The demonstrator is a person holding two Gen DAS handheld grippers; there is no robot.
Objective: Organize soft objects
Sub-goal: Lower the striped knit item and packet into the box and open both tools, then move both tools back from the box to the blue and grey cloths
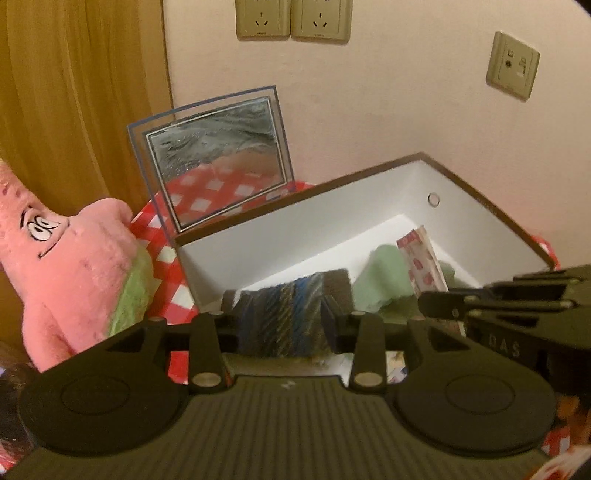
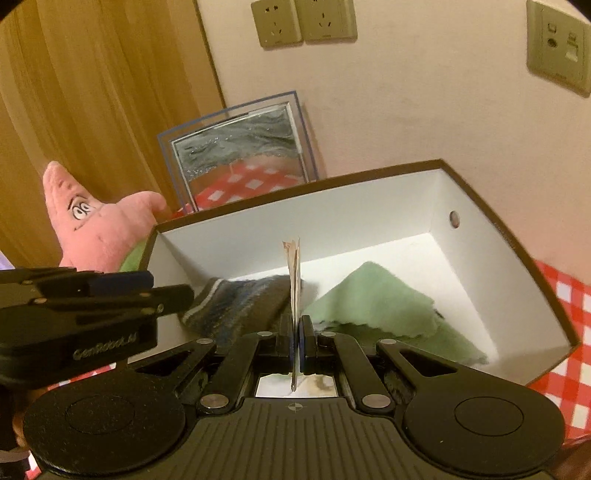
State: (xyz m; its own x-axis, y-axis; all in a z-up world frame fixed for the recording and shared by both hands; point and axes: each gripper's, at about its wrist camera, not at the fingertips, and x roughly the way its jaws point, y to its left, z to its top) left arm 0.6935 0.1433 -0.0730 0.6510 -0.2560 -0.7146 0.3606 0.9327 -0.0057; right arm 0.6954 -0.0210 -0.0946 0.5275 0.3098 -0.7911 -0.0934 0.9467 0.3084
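The right gripper (image 2: 295,328) is clenched on a thin printed packet (image 2: 294,280) standing edge-up over the white-lined box (image 2: 498,254). The left gripper (image 1: 284,314) stands released – the striped dark sock (image 1: 291,310) lies between its pads, just inside the box beside a green cloth (image 2: 380,299). Farther left leans a pink starfish plush (image 1: 74,254).

A clear acrylic picture frame with a thin blue edge (image 1: 212,158) stands tilted at about eleven o'clock, leaning toward the pale pink wall (image 1: 369,110), its glossy pane reflecting red-and-white checks. Under it lies a red-and-white checked tablecloth (image 2: 569,295) — also seen at three o'clock in the right wrist view. Two beige wall sockets (image 1: 291,18) sit side by side at twelve o'clock, with a third beige outlet plate (image 1: 511,64) at two o'clock. A wooden panel with orange-brown grain (image 1: 74,92) fills the ten o'clock side.
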